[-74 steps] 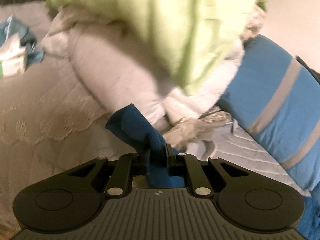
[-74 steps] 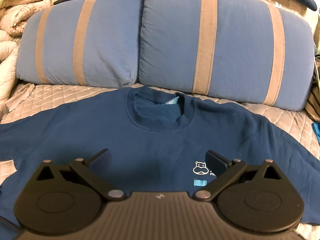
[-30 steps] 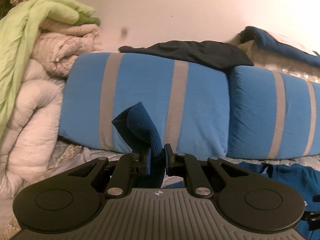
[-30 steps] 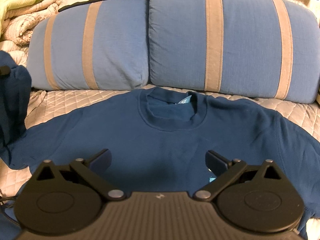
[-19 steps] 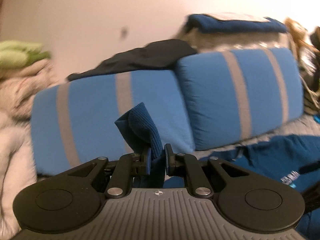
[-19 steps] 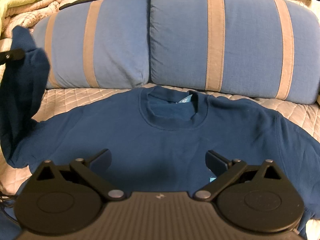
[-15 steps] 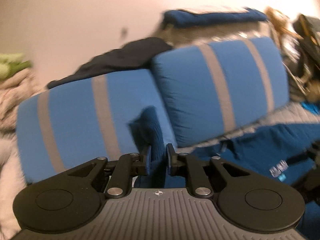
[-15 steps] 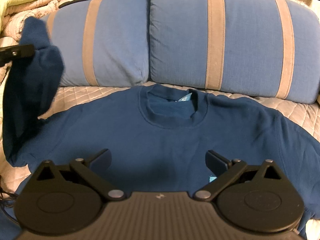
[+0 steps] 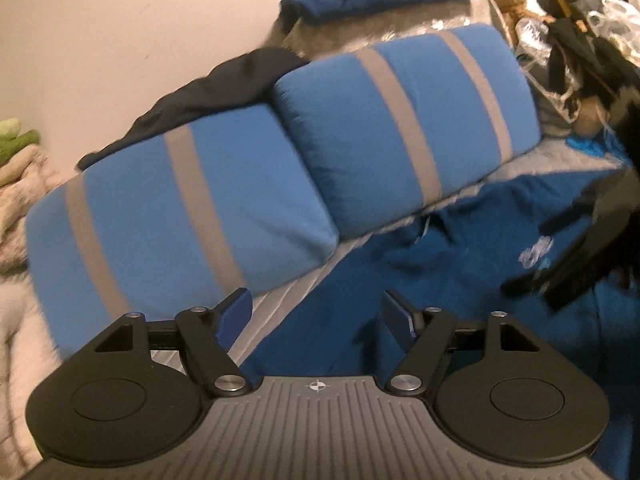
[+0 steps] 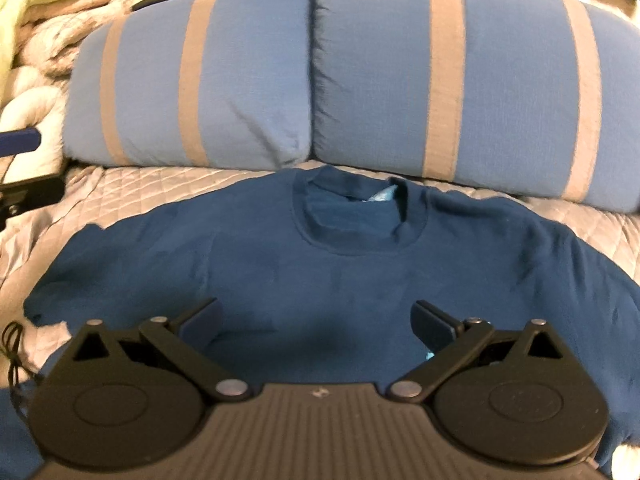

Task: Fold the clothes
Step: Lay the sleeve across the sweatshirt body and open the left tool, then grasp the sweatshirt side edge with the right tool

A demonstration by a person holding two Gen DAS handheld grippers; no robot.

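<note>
Blue sweatshirt (image 10: 320,280) lies flat on the quilted bed cover (image 10: 152,188), both grippers spread apart and empty.

In the right wrist view we see the sweatshirt front side up, its collar pointing to the top of the frame toward two blue striped pillows (image 10: 460,80), its shoulders and sleeves running across the frame from left to right. Our right gripper (image 10: 316,322) hovers over the lower chest at the bottom centre, its jaws wide and gripping nothing. Our left gripper (image 9: 316,312) also has its jaws wide; in its view the sweatshirt fills the lower right, beyond and beneath the fingers, and the cover shows as a pale strip under the left finger. Folded blankets (image 10: 48,12) pile at upper left of the right view; a dark garment (image 9: 208,92) lies atop the pillows against a plain pale wall (image 9: 140,20).
</note>
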